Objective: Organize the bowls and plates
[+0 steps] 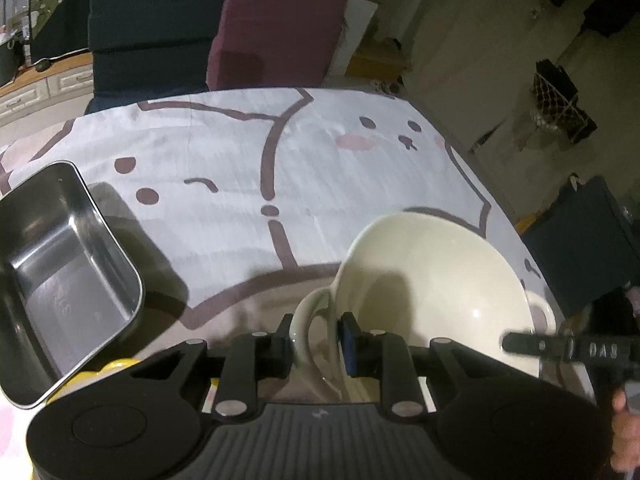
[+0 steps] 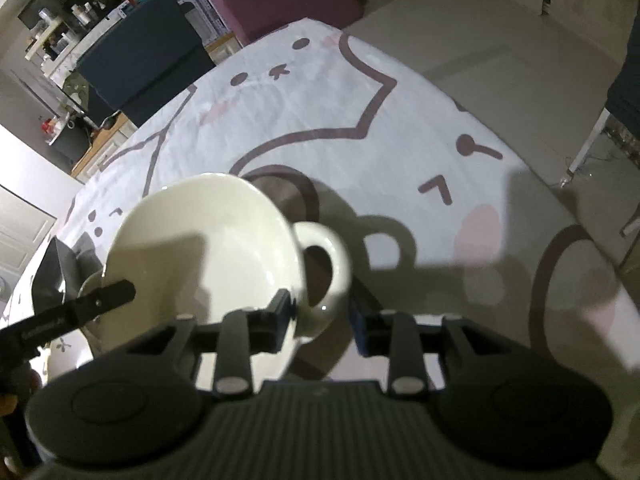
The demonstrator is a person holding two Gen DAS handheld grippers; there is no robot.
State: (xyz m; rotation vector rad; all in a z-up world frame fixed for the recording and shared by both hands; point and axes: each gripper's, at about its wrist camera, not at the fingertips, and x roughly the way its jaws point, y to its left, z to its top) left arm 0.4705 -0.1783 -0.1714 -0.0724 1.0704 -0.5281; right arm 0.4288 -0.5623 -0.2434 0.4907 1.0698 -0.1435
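Bowl (image 1: pixel 436 292) | each hand-held gripper, left (image 1: pixel 314 342) and right (image 2: pixel 322 316), clamps one loop handle | two-sided hold keeps it level above bench (image 1: pixel 224 184)

I see the two-handled bowl (image 1: pixel 440 292) as glossy cream ceramic, smooth and catching glints. Left of it, the rectangular tray (image 1: pixel 64 280) looks like brushed steel, dully reflective. Beneath both, the cartoon-printed tablecloth (image 1: pixel 224 168) reads as matt woven cloth.
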